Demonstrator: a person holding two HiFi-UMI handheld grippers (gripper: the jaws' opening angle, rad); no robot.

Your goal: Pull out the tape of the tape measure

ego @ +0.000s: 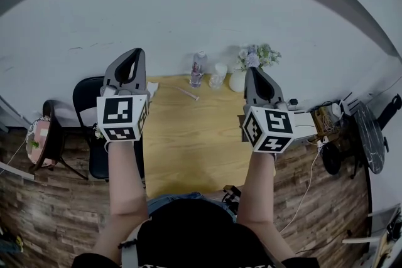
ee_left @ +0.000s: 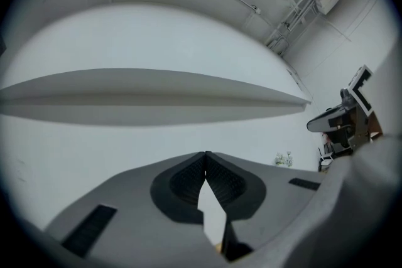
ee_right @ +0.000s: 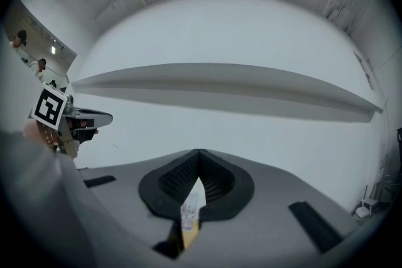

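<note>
Head view shows both forearms raised over the wooden table (ego: 188,147), each hand pointing its gripper toward the white wall. The left gripper (ego: 133,53) hangs above the table's left edge and the right gripper (ego: 252,72) above its right edge, well apart. In the two gripper views, each pair of jaws meets at the tips with nothing clamped between them. Along the table's far edge stand a clear bottle (ego: 198,69), a cup (ego: 218,75) and a white vase (ego: 238,81) of flowers. A thin stick (ego: 187,93) lies nearby. The tape measure cannot be made out in any view.
</note>
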